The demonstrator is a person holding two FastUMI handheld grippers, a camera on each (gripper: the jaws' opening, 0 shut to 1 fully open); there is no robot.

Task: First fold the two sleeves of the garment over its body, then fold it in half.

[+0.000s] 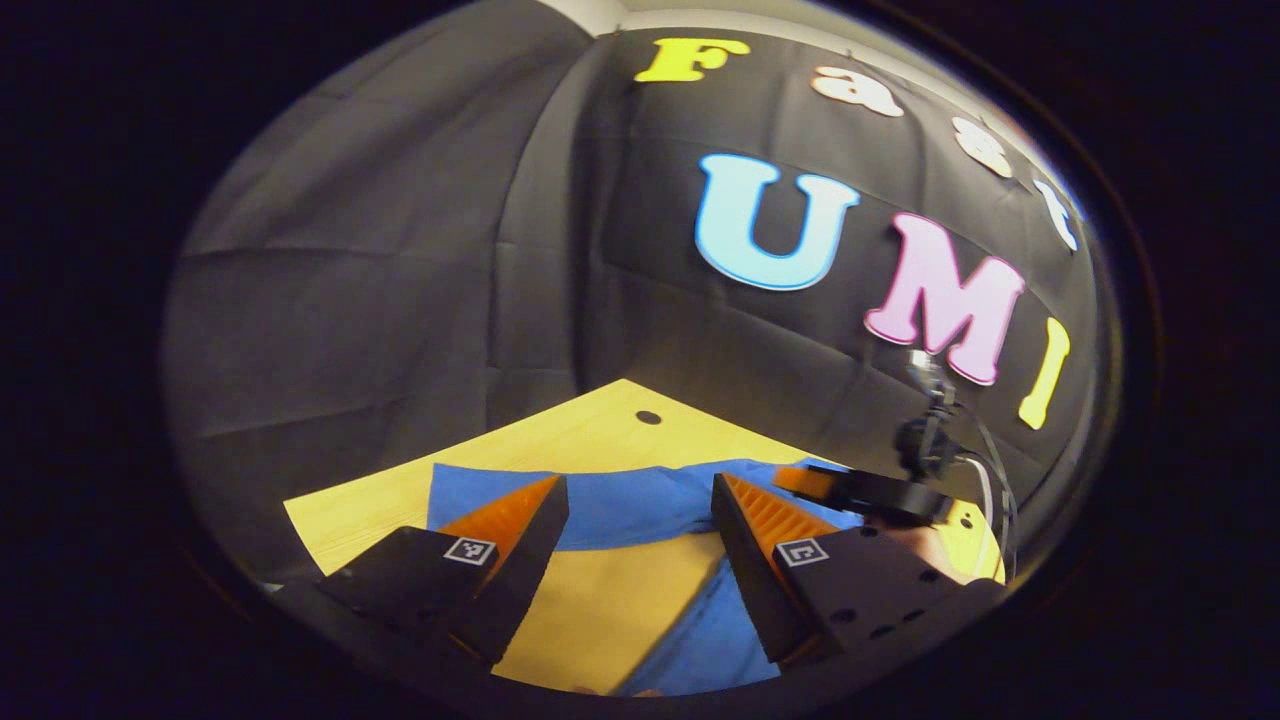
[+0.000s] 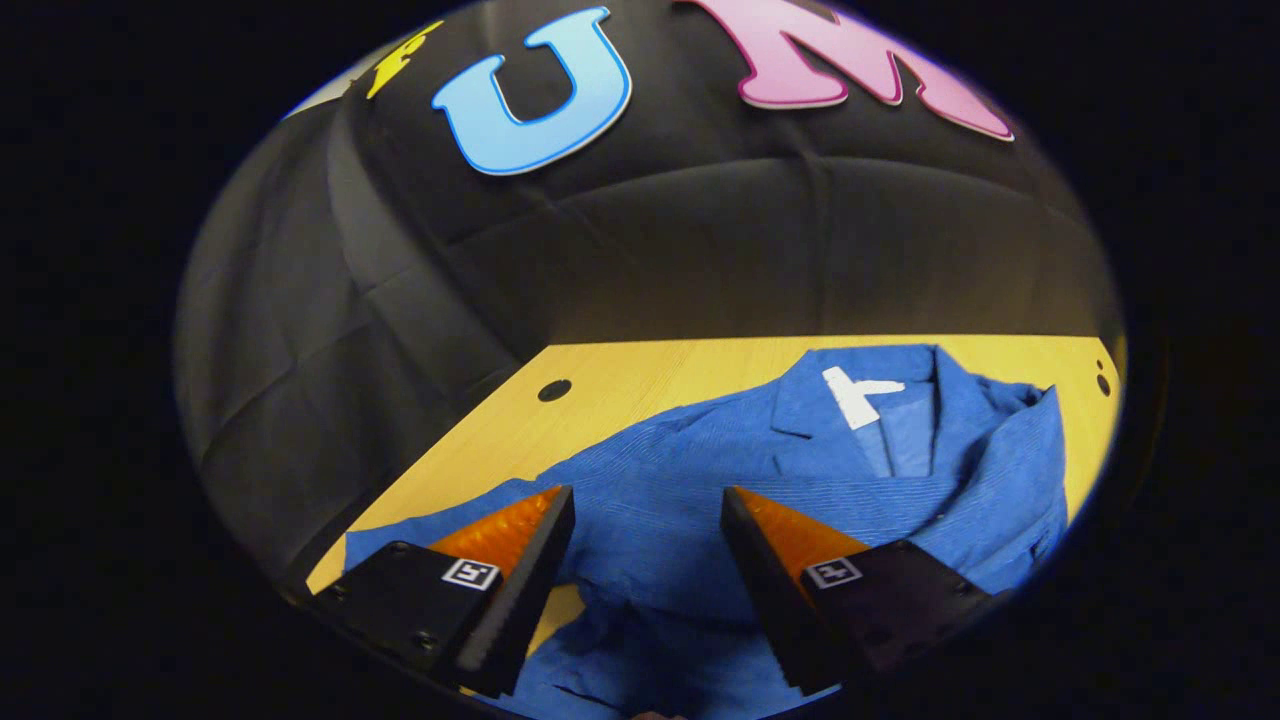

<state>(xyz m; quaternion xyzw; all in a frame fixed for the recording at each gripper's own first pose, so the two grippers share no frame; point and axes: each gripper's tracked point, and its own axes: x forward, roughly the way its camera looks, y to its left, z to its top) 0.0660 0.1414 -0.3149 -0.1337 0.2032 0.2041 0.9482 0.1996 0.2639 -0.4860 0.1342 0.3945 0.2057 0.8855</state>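
Left tool (image 1: 640, 520) and right tool (image 2: 648, 530), each spread wide with nothing held, above the blue garment (image 2: 800, 470) lying flat on the yellow table (image 2: 650, 375); its collar (image 2: 880, 395) points toward the booth wall.

a pale wooden table (image 1: 590, 440) runs under both views, its grain showing in the right gripper view (image 2: 660, 375). a small dark round hole (image 1: 649, 417) sits near the table's far corner in the left gripper view; the right gripper view shows one hole (image 2: 554, 390) near the left edge and another (image 2: 1103, 383) at the far right edge. behind the table hangs the booth's black cloth wall (image 1: 380, 270) — creased and seamed, meeting at a corner (a strip of pale ceiling shows above it). by the table's right edge in the left gripper view stands a small black clamp-like mount (image 1: 928, 430) with thin cables trailing — its make is unclear.
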